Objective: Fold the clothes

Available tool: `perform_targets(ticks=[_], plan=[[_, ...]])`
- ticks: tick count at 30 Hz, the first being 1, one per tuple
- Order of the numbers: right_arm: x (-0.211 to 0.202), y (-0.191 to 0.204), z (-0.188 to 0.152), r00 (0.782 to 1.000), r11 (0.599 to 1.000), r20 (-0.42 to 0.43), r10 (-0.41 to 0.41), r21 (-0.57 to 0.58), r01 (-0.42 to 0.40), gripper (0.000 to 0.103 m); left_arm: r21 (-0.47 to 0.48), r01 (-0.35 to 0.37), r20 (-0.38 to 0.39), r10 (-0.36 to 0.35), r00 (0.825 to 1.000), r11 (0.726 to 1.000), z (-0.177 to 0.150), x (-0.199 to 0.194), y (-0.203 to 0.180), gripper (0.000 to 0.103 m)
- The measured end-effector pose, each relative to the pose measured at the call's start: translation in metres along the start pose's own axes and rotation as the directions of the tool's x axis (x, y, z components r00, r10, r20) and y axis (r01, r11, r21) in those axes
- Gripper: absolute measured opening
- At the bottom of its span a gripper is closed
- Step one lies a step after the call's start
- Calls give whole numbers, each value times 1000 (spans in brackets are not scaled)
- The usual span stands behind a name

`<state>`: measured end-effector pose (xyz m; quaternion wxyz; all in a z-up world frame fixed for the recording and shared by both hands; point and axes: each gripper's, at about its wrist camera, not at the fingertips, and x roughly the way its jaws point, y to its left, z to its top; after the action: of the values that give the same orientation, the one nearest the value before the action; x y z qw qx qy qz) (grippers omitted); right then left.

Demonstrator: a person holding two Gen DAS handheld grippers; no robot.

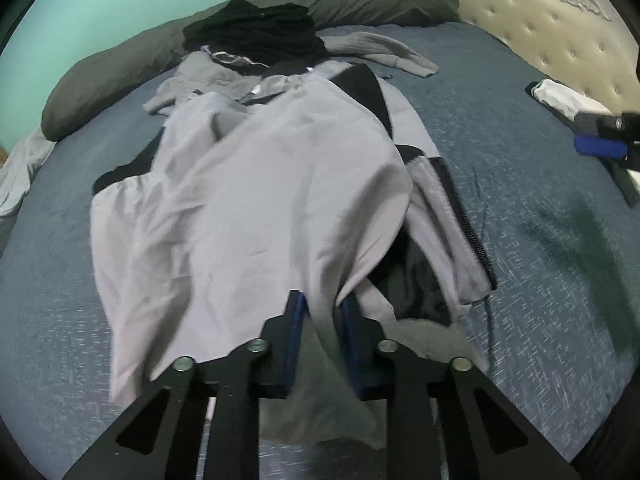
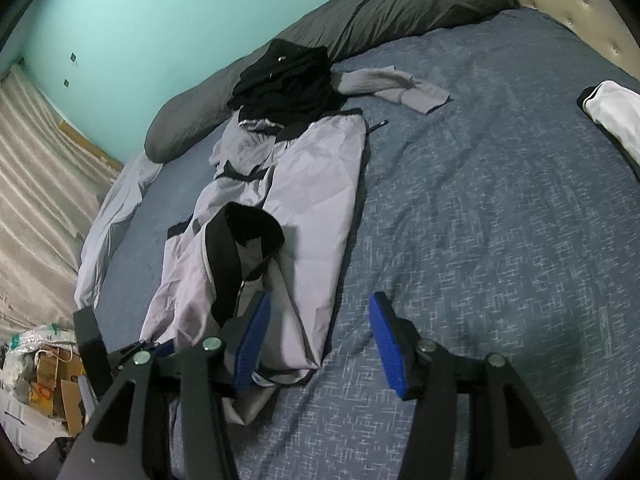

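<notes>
A light grey jacket with black trim (image 1: 260, 184) lies spread along the blue bedcover (image 1: 532, 264). My left gripper (image 1: 322, 312) is shut on a fold of its near edge, with grey cloth pinched between the blue pads (image 1: 294, 332). The right wrist view shows the same jacket (image 2: 308, 184), its black collar band bunched up near the front. My right gripper (image 2: 320, 324) hovers open over the jacket's near corner and the bedcover (image 2: 480, 240). Its left pad (image 2: 254, 340) is against the cloth, but nothing is gripped. The right gripper's blue pad (image 1: 600, 148) also shows at the left view's right edge.
A black garment pile (image 1: 256, 36) and a grey garment (image 1: 384, 54) lie beyond the jacket, against dark grey pillows (image 1: 380, 0). A white garment (image 2: 616, 112) sits at the right by the tufted headboard (image 1: 552, 28). Boxes and bags (image 2: 44, 380) crowd the floor at left.
</notes>
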<state>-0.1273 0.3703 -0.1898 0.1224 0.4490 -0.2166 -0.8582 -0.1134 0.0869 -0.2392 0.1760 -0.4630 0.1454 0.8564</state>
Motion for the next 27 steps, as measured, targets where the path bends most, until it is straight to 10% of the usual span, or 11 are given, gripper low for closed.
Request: perform_targets(ticks=[27], plan=[[135,107,8,987,986,-158,-25,-166,-1,60,-177,72,19,-70,997,981,-29,-34,136,15]])
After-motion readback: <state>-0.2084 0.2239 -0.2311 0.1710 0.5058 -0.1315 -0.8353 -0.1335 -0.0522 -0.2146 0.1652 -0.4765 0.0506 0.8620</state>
